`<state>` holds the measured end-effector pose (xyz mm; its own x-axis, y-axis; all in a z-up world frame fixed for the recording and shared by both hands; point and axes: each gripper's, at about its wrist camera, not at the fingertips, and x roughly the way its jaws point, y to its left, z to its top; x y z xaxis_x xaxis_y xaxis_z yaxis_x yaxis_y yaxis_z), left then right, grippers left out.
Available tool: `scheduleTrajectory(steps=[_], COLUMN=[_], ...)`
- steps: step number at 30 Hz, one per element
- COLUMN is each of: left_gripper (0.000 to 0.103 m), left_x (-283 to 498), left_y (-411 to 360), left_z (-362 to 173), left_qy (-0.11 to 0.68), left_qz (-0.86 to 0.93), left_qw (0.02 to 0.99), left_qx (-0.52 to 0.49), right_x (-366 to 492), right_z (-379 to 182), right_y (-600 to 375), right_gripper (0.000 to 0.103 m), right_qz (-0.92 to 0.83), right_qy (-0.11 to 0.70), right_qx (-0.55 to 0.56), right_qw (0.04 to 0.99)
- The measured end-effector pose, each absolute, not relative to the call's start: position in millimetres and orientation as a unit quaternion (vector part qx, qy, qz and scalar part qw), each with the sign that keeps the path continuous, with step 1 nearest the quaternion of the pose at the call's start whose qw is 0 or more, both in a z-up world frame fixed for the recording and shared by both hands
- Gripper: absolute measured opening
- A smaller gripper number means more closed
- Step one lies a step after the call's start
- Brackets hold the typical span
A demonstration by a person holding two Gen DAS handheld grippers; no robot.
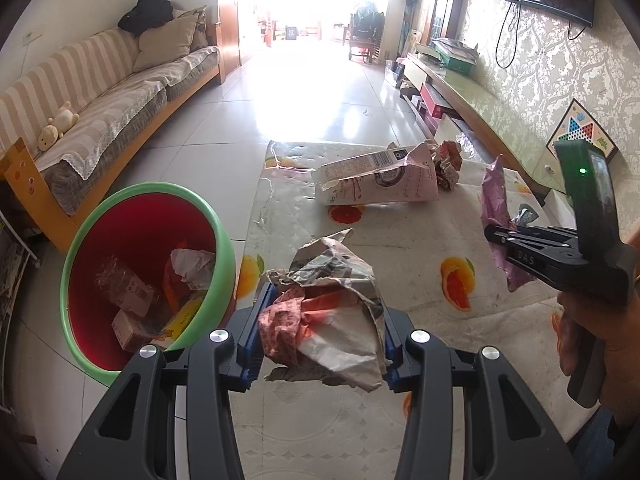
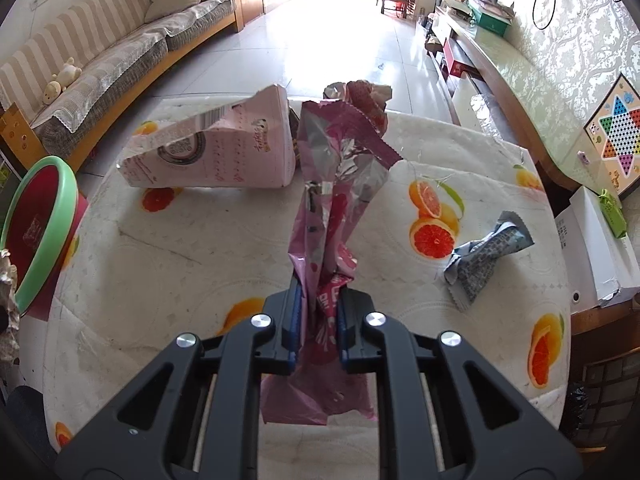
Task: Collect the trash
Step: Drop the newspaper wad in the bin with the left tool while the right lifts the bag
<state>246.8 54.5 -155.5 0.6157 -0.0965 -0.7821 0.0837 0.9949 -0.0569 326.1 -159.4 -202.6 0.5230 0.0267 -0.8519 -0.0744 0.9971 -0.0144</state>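
Note:
My left gripper (image 1: 322,332) is shut on a crumpled wad of paper (image 1: 332,300), held above the table edge just right of a red bin with a green rim (image 1: 156,196), which holds several boxes and wrappers. My right gripper (image 2: 318,320) is shut on a long pink foil wrapper (image 2: 340,184) that stands up from its jaws over the table; in the left wrist view this gripper (image 1: 494,236) appears at the right with the pink wrapper (image 1: 494,196). A pink carton (image 2: 216,152) lies on its side at the table's far end. A blue-grey wrapper (image 2: 486,254) lies to the right.
The table wears a white cloth with orange-fruit prints (image 2: 434,236). A crumpled dark-red wrapper (image 1: 448,164) lies behind the carton. A striped sofa (image 1: 100,92) runs along the left, a low cabinet (image 1: 472,92) along the right wall. A white box (image 2: 596,248) sits by the table's right side.

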Motion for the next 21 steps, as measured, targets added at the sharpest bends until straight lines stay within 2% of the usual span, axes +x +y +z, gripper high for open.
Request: scheduleTrajectory(steps=[7, 14, 21], left_gripper=[0.043, 0.044, 0.046], left_x=[246.8, 264.9, 294.4], left_y=[111.5, 188.3, 228.8], left_z=[-148.3, -146.9, -161.3], left_qy=[0.427, 0.424, 0.433], left_qz=[-0.005, 0.039, 0.051], left_qw=[0.904, 0.902, 0.897], left_qx=[-0.035, -0.068, -0.077], right_x=[291.8, 275.8, 274.2], right_z=[-166.7, -157.6, -151.7], right_y=[-135.3, -80.9, -22.4], right_gripper=[0.014, 0.014, 0.014], right_qz=[0.061, 0.112, 0.15], right_qy=[0.459, 0.452, 0.447], right_qx=[-0.036, -0.055, -0.076], right_qw=[0.885, 0.883, 0.879])
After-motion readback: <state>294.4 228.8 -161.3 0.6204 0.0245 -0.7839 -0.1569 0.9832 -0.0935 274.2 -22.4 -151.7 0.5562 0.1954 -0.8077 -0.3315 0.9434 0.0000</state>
